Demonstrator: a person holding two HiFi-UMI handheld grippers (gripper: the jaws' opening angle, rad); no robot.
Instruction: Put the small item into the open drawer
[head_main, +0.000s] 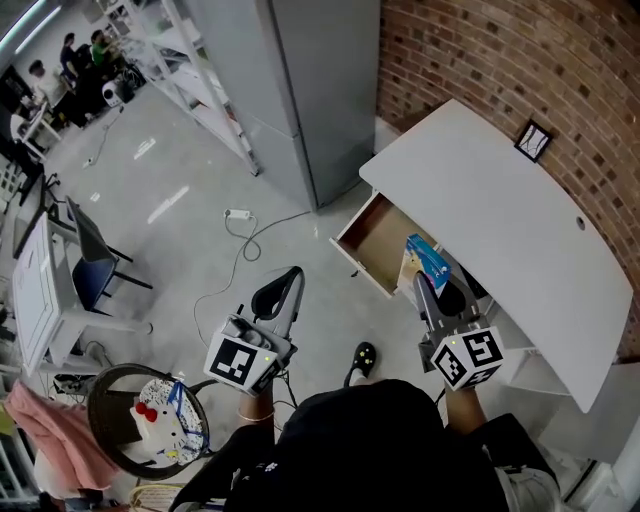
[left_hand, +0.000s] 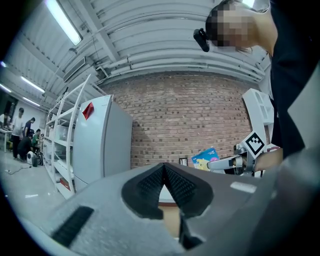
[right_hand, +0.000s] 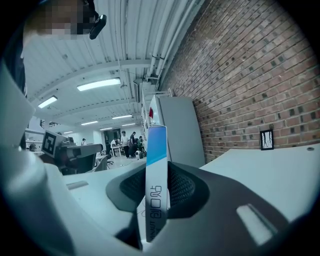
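Note:
A flat blue and yellow box (head_main: 427, 260) stands upright in my right gripper (head_main: 432, 285), just over the front right corner of the open wooden drawer (head_main: 372, 240) of the white desk (head_main: 500, 210). In the right gripper view the box (right_hand: 156, 150) is edge-on, and the right gripper (right_hand: 156, 187) is shut on it. My left gripper (head_main: 285, 285) hangs over the floor left of the drawer, shut with nothing in it; its pads (left_hand: 150, 182) meet at the tips. The left gripper view also shows the box (left_hand: 204, 159) in front of the brick wall.
A tall grey cabinet (head_main: 310, 90) stands left of the desk against the brick wall (head_main: 520, 60). A small framed picture (head_main: 534, 140) sits at the desk's back edge. A white cable (head_main: 240, 240) and a black object (head_main: 365, 355) lie on the floor. A chair (head_main: 95, 255) is far left.

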